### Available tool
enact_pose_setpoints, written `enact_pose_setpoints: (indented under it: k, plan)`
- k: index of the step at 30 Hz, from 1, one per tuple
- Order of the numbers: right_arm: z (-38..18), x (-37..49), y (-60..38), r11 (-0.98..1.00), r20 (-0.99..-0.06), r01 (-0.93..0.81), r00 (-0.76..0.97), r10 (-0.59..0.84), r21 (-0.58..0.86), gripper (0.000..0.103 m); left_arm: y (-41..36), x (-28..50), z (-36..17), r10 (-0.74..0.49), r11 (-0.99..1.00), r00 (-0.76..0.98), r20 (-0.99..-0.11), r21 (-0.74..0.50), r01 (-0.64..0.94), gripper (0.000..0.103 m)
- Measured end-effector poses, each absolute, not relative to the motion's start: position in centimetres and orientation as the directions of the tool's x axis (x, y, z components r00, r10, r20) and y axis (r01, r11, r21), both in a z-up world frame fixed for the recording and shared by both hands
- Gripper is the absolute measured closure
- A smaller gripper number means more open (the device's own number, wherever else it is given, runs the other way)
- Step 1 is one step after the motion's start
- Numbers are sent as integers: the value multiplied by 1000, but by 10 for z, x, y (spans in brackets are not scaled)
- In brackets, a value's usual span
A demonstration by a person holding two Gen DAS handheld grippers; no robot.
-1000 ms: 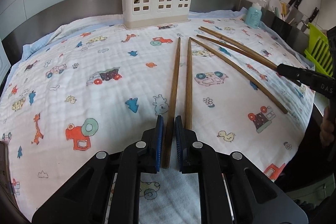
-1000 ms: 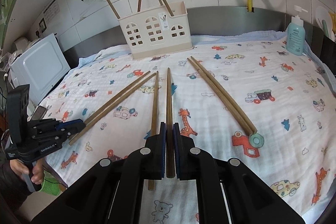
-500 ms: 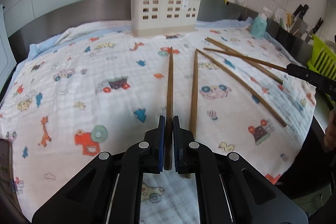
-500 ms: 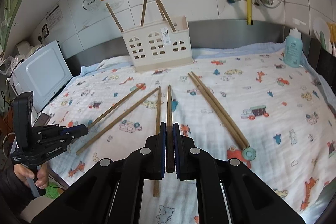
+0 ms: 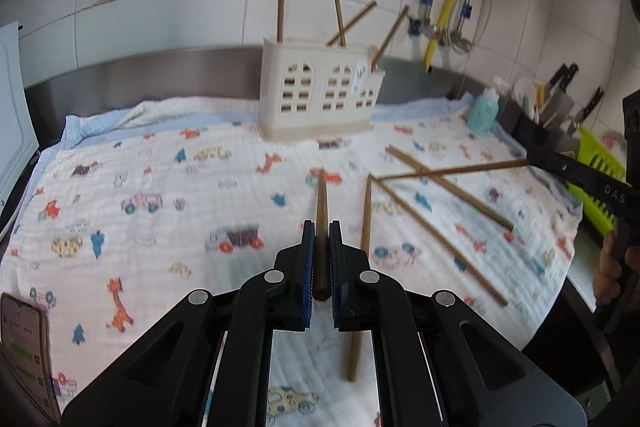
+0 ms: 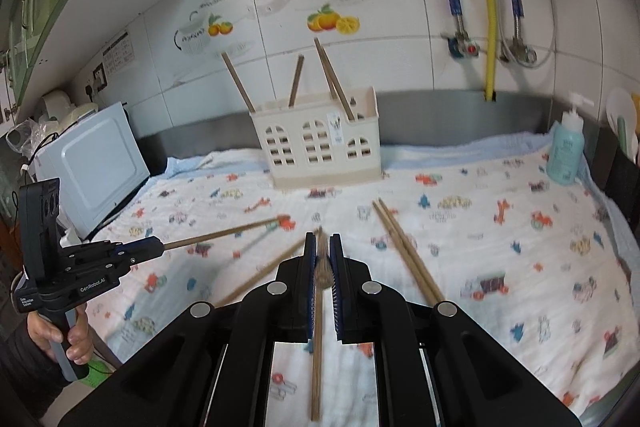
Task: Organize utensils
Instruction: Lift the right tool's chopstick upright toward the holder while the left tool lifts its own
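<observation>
A cream utensil holder stands at the back of the cloth with several wooden chopsticks upright in it; it also shows in the right wrist view. My left gripper is shut on one chopstick, lifted off the cloth and pointing toward the holder. My right gripper is shut on another chopstick, also lifted. Loose chopsticks lie on the cloth: one beside my left gripper, a crossed group at the right, and a pair right of my right gripper.
A printed cloth covers the counter. A blue soap bottle stands at the back right. A white appliance sits at the left. A green rack and knives are past the right edge. A phone lies at the near left.
Both grippers have risen and tilted up, each lifting its chopstick off the cloth toward the holder. The loose chopsticks at the right have shifted into a crossed group.
</observation>
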State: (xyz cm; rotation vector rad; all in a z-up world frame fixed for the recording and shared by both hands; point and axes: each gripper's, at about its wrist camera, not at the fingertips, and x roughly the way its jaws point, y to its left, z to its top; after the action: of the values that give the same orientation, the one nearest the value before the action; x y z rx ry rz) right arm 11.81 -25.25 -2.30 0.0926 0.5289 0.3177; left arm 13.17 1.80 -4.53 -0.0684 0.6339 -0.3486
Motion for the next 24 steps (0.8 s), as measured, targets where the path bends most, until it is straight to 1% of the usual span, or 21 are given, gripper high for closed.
enact_pose_setpoints:
  k: [4, 12, 19, 24]
  plan:
    - [-9, 125, -250, 942, -464, -289, 820, 335, 169, 96, 19, 136, -34, -353, 935, 763, -541, -181, 305, 97]
    - [17, 150, -247, 941, -460, -306, 822, 336, 142, 96, 16, 151, -11, -379, 925, 771, -511, -192, 328, 98]
    - [60, 194, -256, 948, -457, -301, 832, 315, 106, 96, 13, 179, 12, -386, 922, 770, -508, -179, 344, 98]
    - [101, 229, -261, 953, -410, -294, 863, 296, 70, 96, 9, 200, 24, -385, 922, 770, -508, -171, 349, 98]
